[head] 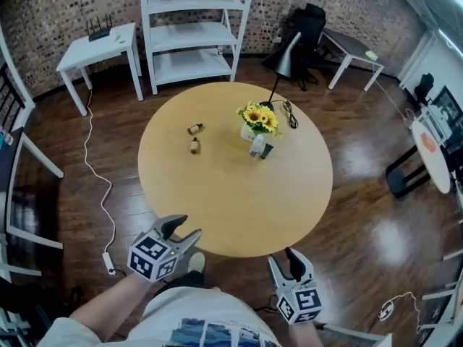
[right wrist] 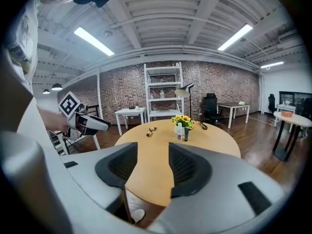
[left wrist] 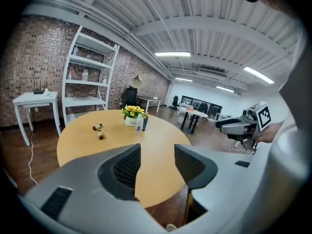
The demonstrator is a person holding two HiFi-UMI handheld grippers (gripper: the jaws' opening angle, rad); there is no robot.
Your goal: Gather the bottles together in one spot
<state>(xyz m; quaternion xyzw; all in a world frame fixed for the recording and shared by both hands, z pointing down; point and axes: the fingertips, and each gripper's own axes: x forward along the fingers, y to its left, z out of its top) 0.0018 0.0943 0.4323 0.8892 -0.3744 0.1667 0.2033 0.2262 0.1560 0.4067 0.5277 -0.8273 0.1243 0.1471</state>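
Observation:
Two small brown bottles lie on their sides on the round wooden table [head: 239,215], one [head: 194,129] just behind the other [head: 194,146], left of centre. A white bottle [head: 256,146] and a dark green bottle [head: 267,151] stand in front of the sunflower pot [head: 258,120]. My left gripper [head: 181,231] hovers open at the table's near edge. My right gripper [head: 286,262] is open just off that edge. Both hold nothing and are far from the bottles. The left gripper view shows its gripper [left wrist: 157,155] with the brown bottles [left wrist: 99,131] beyond. The right gripper view shows its gripper [right wrist: 153,152] facing the standing bottles [right wrist: 181,132].
A black desk lamp [head: 281,58] and its cable [head: 290,114] sit at the table's far side. A white shelf unit [head: 195,27] and a white side table [head: 101,49] stand behind. A white cord [head: 98,179] runs along the floor at the left.

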